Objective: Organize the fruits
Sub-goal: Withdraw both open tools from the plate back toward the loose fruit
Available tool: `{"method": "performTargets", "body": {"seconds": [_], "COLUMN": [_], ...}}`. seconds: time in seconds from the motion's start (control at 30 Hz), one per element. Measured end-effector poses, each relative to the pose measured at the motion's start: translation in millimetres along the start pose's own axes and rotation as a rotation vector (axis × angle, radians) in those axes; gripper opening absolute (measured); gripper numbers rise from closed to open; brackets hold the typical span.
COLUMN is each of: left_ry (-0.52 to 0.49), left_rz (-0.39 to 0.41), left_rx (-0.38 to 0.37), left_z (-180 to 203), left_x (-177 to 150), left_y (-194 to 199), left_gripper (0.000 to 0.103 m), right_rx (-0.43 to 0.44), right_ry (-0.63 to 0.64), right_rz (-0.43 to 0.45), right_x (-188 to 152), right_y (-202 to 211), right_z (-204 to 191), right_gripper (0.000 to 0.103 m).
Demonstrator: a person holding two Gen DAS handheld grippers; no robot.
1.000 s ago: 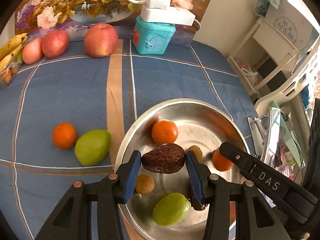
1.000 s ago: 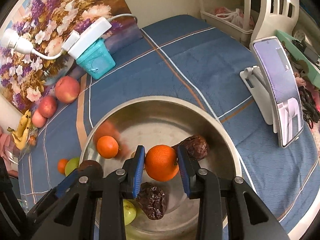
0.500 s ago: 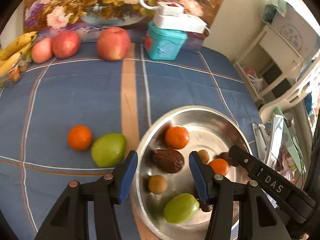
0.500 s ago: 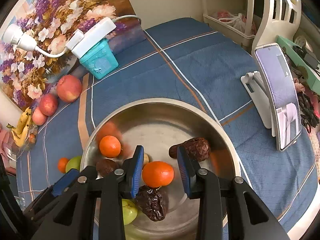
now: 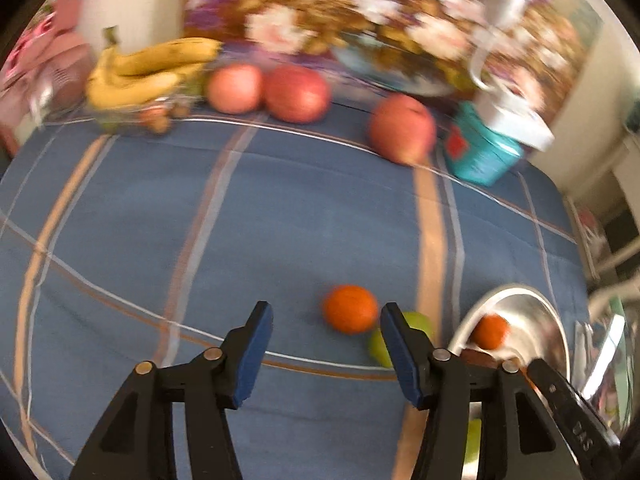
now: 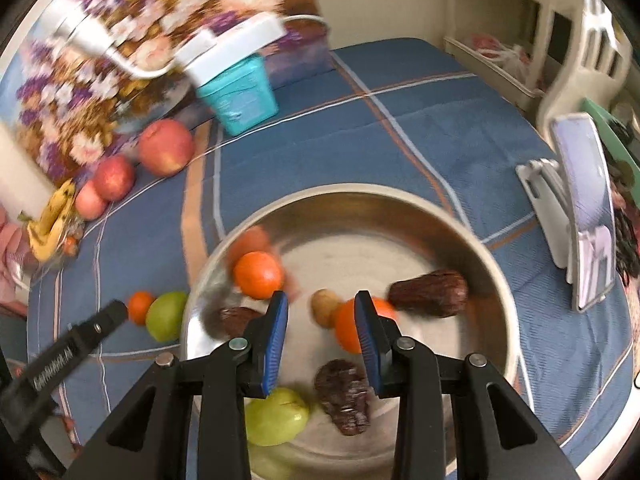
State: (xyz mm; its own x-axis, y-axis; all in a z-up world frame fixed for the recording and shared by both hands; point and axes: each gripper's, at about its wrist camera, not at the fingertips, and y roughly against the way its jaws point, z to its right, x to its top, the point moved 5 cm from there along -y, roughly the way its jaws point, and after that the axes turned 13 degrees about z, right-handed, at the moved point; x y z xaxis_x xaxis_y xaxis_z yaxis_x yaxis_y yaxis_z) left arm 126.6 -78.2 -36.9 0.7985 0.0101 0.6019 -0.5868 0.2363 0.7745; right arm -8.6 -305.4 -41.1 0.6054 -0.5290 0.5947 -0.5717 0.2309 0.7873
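- Hovering over the blue cloth [image 5: 280,216], the left gripper [image 5: 326,354] is spread wide and holds nothing.
- A loose orange [image 5: 350,309] and green fruit [image 5: 416,322] lie just ahead, beside the steel bowl [image 5: 532,300].
- The right gripper [image 6: 322,336] hangs wide and unloaded above that bowl, an orange [image 6: 348,330] by its right finger.

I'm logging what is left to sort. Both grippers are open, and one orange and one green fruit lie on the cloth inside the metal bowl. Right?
Not quite. The orange and green fruit lie on the cloth outside the metal bowl, to its left, as the right wrist view shows. Both the left gripper and right gripper are open.
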Motion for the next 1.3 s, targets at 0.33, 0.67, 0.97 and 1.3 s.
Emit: {"method": "performTargets", "body": {"seconds": [0.33, 0.67, 0.97, 1.3], "left_ry": [0.069, 0.033, 0.021, 0.037], "left_rz": [0.009, 0.023, 0.003, -0.057], "left_rx": [0.082, 0.129, 0.113, 0.1], "left_z": [-35, -34, -32, -43], "left_x": [7, 6, 4, 5], "left_y": [3, 0, -6, -15], "left_gripper": [0.079, 0.103, 0.103, 0.103], "right_rx": [0.034, 0.03, 0.052, 0.159], "right_ry": [0.107, 0.163, 0.194, 0.255], "right_rz": [-0.01, -0.009, 0.009, -0.008], "right_x": [-7, -8, -8, 1], "right_y": [-3, -8, -9, -11], "right_z": [-38, -48, -57, -91], "right_gripper": [0.056, 0.083, 0.094, 0.094]}}
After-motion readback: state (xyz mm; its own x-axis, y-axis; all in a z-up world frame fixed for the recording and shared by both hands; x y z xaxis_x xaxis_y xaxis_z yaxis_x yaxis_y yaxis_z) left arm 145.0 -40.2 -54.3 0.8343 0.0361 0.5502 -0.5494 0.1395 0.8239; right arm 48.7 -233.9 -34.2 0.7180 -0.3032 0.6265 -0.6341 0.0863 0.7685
